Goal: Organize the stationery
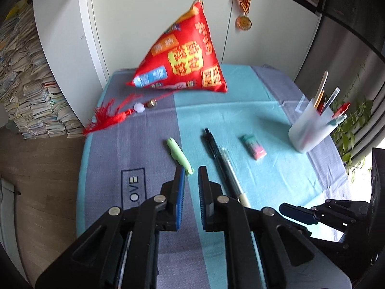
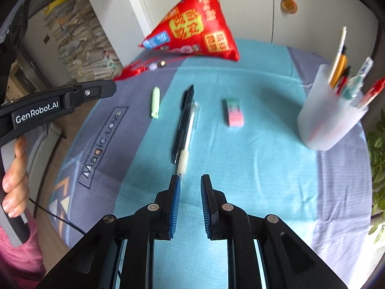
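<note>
- The left tool (image 1: 191, 172) is hovering with a narrow gap between its fingers, gripping nothing; the green cap (image 1: 180, 155) is lying just past its tips.
- The right tool (image 2: 190, 180) is hanging slightly open and empty, near the clear pen (image 2: 189, 134).
- A black pen (image 2: 184, 122) is lying against the clear one on the tabletop (image 2: 264, 168), the eraser (image 2: 233, 113) beside them.
- The cup (image 2: 329, 122) of pens is standing far right.

Daylight floods in from my right, blowing out the lower right corner of both views. Fisheye bending curves the walls and darkens the rims. Motion blur smears the red pillow (image 2: 192, 29) and pen cup (image 2: 329, 118); shadows stay soft.
</note>
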